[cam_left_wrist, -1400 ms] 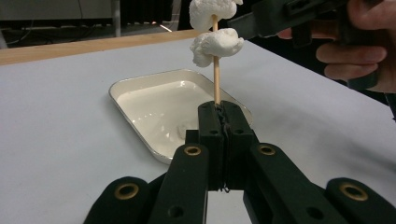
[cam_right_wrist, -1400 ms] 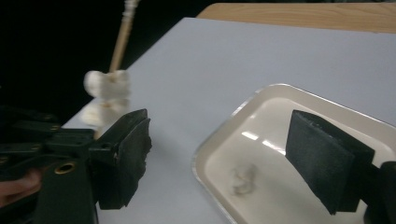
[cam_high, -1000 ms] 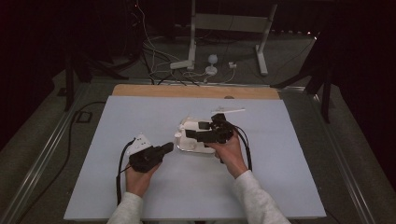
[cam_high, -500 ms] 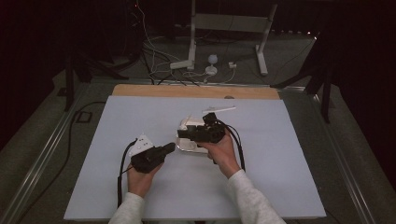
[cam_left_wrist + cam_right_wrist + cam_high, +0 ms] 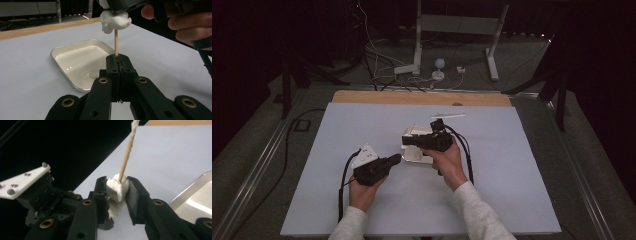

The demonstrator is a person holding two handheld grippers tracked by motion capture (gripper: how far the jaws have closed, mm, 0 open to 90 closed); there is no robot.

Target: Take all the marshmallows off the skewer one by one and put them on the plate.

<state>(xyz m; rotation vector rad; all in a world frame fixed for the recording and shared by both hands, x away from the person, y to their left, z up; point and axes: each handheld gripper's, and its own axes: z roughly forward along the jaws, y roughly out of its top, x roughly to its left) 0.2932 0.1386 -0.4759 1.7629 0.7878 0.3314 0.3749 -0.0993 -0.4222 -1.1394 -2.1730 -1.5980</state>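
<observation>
The high view is dim and grainy: only the pale worktop (image 5: 362, 200) catches soft overhead light, while the room beyond it sinks into near black. In the left gripper view, light from above puts a sheen on the white enamel tray (image 5: 63, 50) left of the gripper, and the hand at the upper right is blurred. In the right gripper view the marshmallow (image 5: 117, 187) between the jaws is sharp; the wooden skewer (image 5: 126, 157) above it softens toward its top.

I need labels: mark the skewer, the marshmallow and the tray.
skewer (image 5: 116, 42), left gripper view, bare middle of the stick.
marshmallow (image 5: 118, 188), right gripper view, front face.
tray (image 5: 75, 45), left gripper view, far rim.
</observation>
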